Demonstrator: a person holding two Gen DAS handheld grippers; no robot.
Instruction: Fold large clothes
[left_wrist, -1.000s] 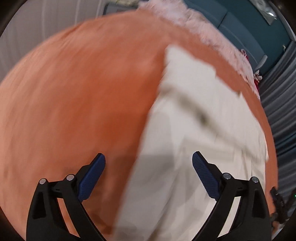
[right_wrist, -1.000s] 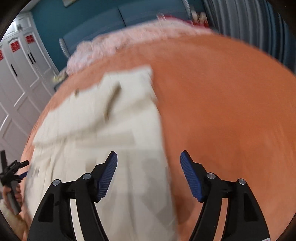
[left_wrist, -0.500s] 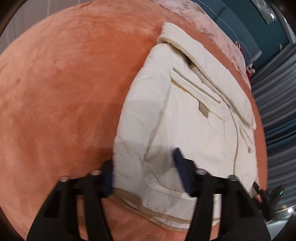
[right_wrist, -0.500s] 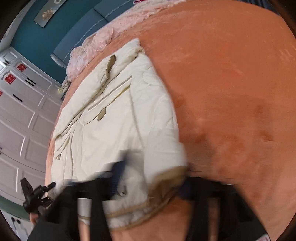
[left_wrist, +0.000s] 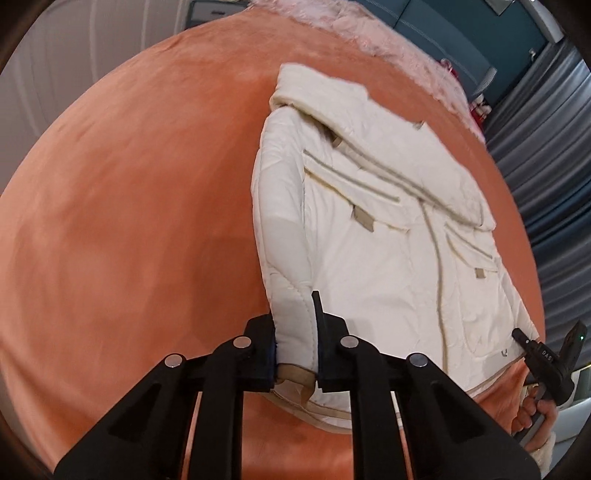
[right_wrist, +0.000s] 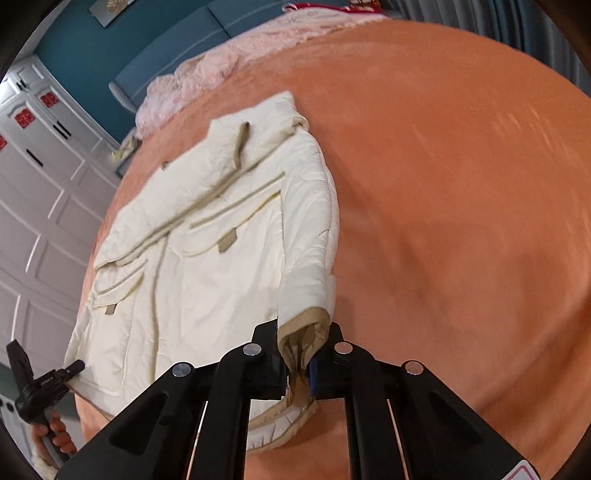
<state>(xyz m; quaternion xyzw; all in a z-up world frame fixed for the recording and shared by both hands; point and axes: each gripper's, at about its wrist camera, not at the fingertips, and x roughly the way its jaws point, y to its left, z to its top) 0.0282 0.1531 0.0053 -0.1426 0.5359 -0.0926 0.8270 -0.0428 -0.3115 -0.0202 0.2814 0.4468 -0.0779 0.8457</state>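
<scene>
A puffy cream-white jacket with tan trim (left_wrist: 388, 236) lies spread flat on the bed's soft orange blanket (left_wrist: 129, 221). The left tongs (left_wrist: 295, 350) are squeezed onto a padded sleeve cuff at 6 o'clock. The right tongs (right_wrist: 297, 354) pinch the other tan-edged cuff (right_wrist: 306, 325), also at 6 o'clock. Only the right view shows white closet doors (right_wrist: 40, 206) at 9 o'clock. Only the left view shows grey curtains (left_wrist: 535, 147) at 3 o'clock.

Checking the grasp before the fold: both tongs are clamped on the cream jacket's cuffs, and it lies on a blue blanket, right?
Not blue. The blanket is orange, as both wrist views show. The rest holds: the left tongs and right tongs are each clamped on a cuff of the cream jacket.
</scene>
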